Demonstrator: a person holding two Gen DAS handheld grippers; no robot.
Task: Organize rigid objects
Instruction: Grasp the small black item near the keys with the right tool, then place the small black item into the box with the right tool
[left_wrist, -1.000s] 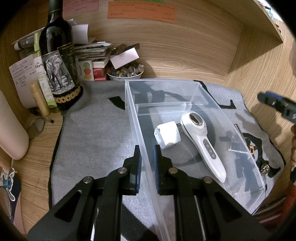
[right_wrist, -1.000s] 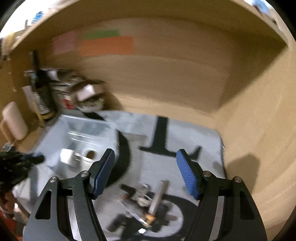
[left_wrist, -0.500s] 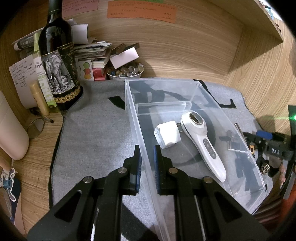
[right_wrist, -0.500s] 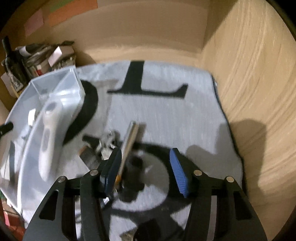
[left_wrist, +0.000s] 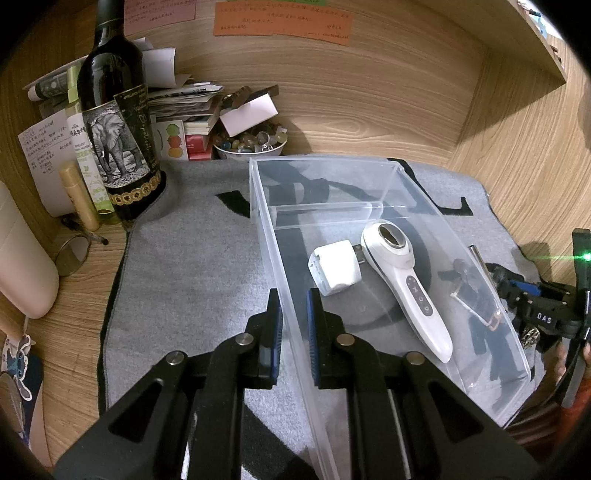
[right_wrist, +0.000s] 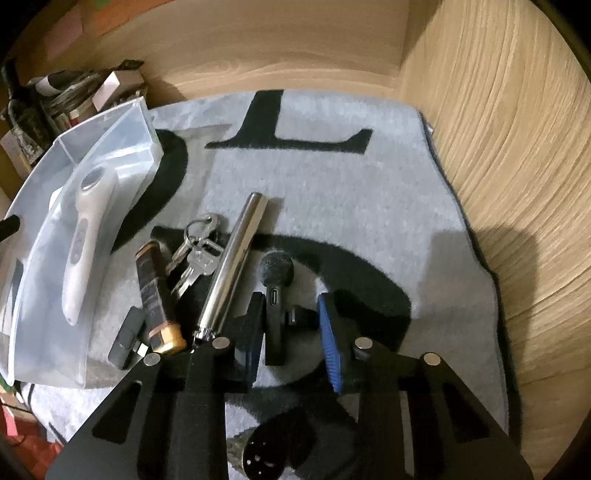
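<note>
A clear plastic bin (left_wrist: 391, 173) on a grey mat holds a white handheld device (left_wrist: 402, 280) and a white charger plug (left_wrist: 336, 267). My left gripper (left_wrist: 293, 314) is shut on the bin's left wall. In the right wrist view the bin (right_wrist: 110, 122) lies at the left, and my right gripper (right_wrist: 291, 332) is open, low over the mat, its fingers on either side of a small black microphone (right_wrist: 275, 291). Left of it lie a silver metal tube (right_wrist: 232, 262), keys (right_wrist: 195, 247), a dark battery-like stick (right_wrist: 153, 291) and a small black adapter (right_wrist: 125, 338).
A wine bottle (left_wrist: 114, 122), papers, books and a bowl of small trinkets (left_wrist: 251, 142) crowd the back left corner. A wooden wall (right_wrist: 517, 147) rises close on the right of the mat. A cream cylinder (left_wrist: 22, 266) lies at the far left.
My right gripper has swung down and forward to the pile of small objects, and its fingers now straddle the black microphone. The left gripper and bin have not moved.
</note>
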